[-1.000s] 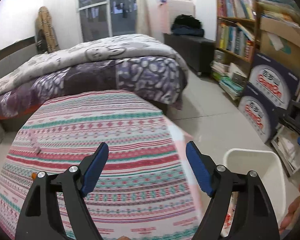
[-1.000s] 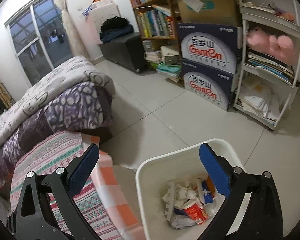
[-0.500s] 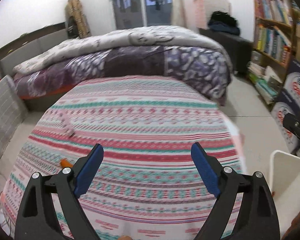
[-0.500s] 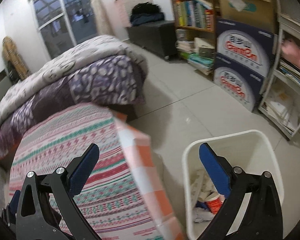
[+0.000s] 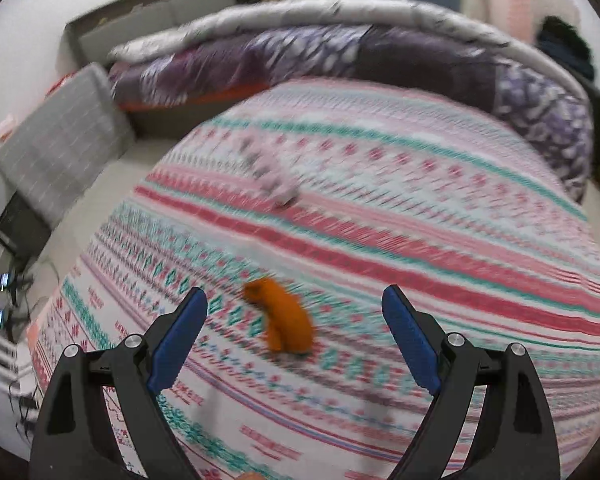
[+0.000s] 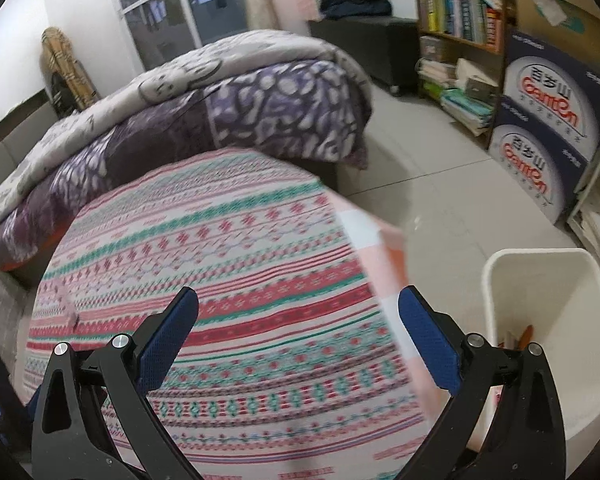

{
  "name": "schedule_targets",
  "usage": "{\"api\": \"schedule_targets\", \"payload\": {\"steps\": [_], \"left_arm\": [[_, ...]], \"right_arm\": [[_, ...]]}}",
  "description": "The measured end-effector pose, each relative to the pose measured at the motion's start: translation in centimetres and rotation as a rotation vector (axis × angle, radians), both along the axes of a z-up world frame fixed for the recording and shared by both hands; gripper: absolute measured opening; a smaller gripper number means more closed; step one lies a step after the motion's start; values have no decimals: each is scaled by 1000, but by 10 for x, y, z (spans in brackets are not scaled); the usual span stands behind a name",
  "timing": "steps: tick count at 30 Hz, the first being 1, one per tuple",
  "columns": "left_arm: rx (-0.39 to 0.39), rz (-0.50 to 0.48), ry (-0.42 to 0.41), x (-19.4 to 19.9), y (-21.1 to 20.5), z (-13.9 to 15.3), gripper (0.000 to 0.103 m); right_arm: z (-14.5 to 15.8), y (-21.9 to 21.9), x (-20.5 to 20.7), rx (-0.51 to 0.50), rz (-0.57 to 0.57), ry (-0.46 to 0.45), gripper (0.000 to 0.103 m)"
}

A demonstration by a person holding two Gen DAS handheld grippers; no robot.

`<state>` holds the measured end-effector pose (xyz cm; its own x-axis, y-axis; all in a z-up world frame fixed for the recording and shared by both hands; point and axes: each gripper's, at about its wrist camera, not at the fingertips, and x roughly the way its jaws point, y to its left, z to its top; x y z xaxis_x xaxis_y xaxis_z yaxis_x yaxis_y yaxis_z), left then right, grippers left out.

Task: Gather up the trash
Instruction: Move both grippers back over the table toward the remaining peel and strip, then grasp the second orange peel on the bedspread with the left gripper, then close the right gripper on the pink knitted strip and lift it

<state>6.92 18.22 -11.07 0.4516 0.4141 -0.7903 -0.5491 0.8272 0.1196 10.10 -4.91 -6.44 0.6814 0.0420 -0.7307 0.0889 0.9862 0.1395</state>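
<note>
An orange scrap of trash (image 5: 282, 319) lies on the striped bedspread (image 5: 420, 208), just ahead of and between the fingers of my open, empty left gripper (image 5: 294, 330). A pale pink wrapper (image 5: 273, 178) lies farther back on the bedspread; it also shows small in the right wrist view (image 6: 65, 300). My right gripper (image 6: 298, 330) is open and empty above the bedspread (image 6: 239, 248). The white trash bin (image 6: 548, 280) stands on the floor at the bed's right side, with some trash inside.
A folded purple and grey quilt (image 6: 203, 96) lies across the far end of the bed. A grey cushion (image 5: 59, 148) sits left of the bed. Bookshelves (image 6: 456, 16) and stacked cartons (image 6: 548, 120) line the right wall beyond the tiled floor (image 6: 440, 184).
Both grippers have swung left, away from the bin and over the bed. The orange scrap has come into the left wrist view between the fingers. Both stay open.
</note>
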Motion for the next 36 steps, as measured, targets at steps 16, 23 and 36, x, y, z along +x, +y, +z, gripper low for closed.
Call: {"api": "schedule_targets", "payload": {"steps": [16, 23, 36], "left_arm": [[-176, -90, 40, -1, 37, -22, 23], [-145, -27, -41, -13, 95, 15, 22], [-177, 70, -173, -26, 197, 70, 22]], "right_arm": [[-31, 64, 25, 22, 154, 124, 96], [-37, 118, 43, 43, 283, 162, 96], [-34, 282, 62, -88, 666, 121, 96]]}}
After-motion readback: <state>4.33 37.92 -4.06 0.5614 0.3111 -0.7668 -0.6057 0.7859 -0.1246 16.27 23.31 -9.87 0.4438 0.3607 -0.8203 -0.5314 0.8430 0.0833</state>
